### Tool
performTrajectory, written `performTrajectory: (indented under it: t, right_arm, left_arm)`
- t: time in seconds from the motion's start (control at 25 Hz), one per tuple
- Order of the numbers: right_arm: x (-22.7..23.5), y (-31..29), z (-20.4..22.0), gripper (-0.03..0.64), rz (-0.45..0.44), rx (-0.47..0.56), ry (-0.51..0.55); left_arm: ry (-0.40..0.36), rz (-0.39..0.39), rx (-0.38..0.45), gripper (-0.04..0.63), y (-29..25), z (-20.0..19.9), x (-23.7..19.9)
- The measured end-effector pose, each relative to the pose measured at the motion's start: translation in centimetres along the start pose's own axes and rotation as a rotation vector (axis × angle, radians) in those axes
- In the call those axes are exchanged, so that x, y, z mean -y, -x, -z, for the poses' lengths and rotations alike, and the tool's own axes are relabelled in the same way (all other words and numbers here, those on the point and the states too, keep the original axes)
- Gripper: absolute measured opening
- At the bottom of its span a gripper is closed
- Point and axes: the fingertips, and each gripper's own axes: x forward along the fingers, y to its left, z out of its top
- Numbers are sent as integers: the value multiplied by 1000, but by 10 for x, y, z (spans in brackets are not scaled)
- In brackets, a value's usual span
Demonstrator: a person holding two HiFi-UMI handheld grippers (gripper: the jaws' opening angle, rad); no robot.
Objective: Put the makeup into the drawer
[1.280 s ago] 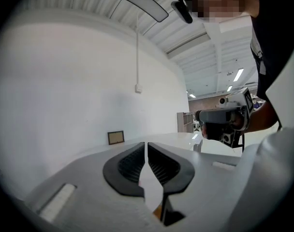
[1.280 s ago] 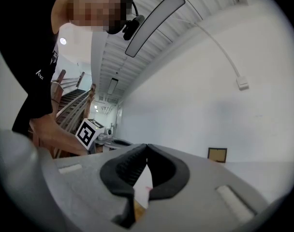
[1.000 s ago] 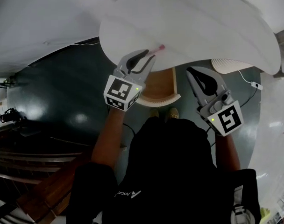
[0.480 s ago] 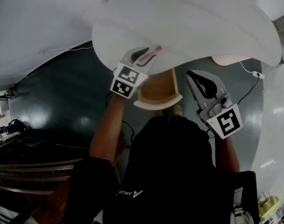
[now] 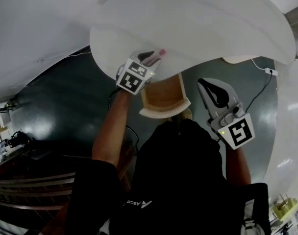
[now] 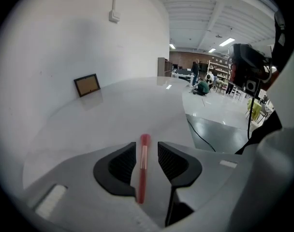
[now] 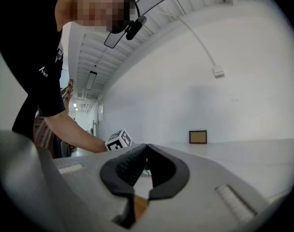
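In the head view, the left arm reached up the frame with the forearm bare, and the left gripper (image 5: 154,58) tipped down onto the edge of the white table (image 5: 212,28) at upper centre. The right gripper (image 5: 206,83) was held back at centre right, off the table and beside the open wooden drawer (image 5: 163,98).

The left gripper view showed its jaws apart and opening. The makeup stick (image 6: 142,170), red-pink with a metallic band, lay on the table between the pads with a gap on each side. In the head view only its pink end (image 5: 159,54) showed past the jaws.

The right gripper view showed its 2 jaws together at the tips with nothing between them.

The black shirt (image 5: 181,180) carried small white lettering, upside down in the head view and too small to read surely. Each gripper's cube bore black-and-white square markers.

Only the 2 gripper views showed a small brown picture frame (image 6: 87,85) against the wall at the table's far side. Only the head view showed the drawer. The right gripper view also caught the left forearm and the left cube (image 7: 119,140) at centre left.
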Motion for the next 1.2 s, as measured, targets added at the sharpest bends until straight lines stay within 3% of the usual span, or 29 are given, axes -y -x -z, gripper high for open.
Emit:
performTrajectory:
  t: [0.6, 0.88, 1.2]
  right_arm:
    - [14, 6, 17, 3, 52, -32, -31]
    - [16, 9, 22, 3, 66, -34, -38]
    - [11, 12, 15, 3, 74, -24, -30]
  left_arm:
    - [38, 71, -79, 107, -21, 20, -5]
    - [59, 53, -74, 55, -24, 20, -5]
    - [97, 9, -27, 54, -20, 23, -6]
